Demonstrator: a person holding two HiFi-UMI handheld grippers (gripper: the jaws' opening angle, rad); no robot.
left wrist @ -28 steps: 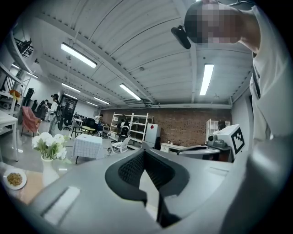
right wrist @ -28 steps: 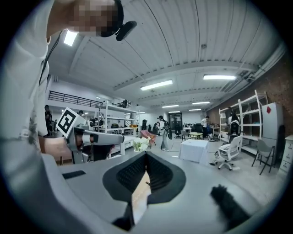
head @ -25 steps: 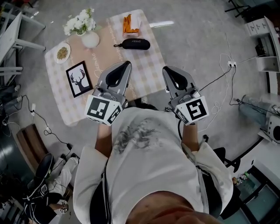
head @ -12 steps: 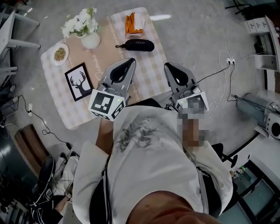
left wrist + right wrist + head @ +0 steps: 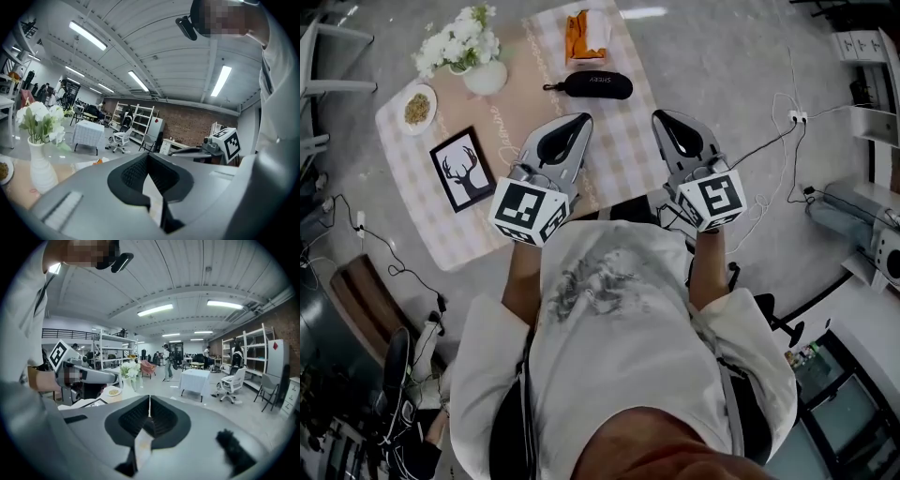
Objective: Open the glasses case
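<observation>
Left gripper [image 5: 578,122] and right gripper [image 5: 662,118] are closed, empty (glasses case [image 5: 597,85] untouched). Unopened, they could shove it off the table's [image 5: 619,150] far edge.

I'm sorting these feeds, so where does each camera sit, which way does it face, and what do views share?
Head view: on the person's head, steeply down at checked-cloth table, black oval glasses case, left gripper, right gripper; torso and forearms show.
Left gripper view: on that gripper, along its shut jaws across the hall; shirt at right.
Right gripper view: likewise; shirt at left.
Shared: white vase of flowers in all three.
</observation>
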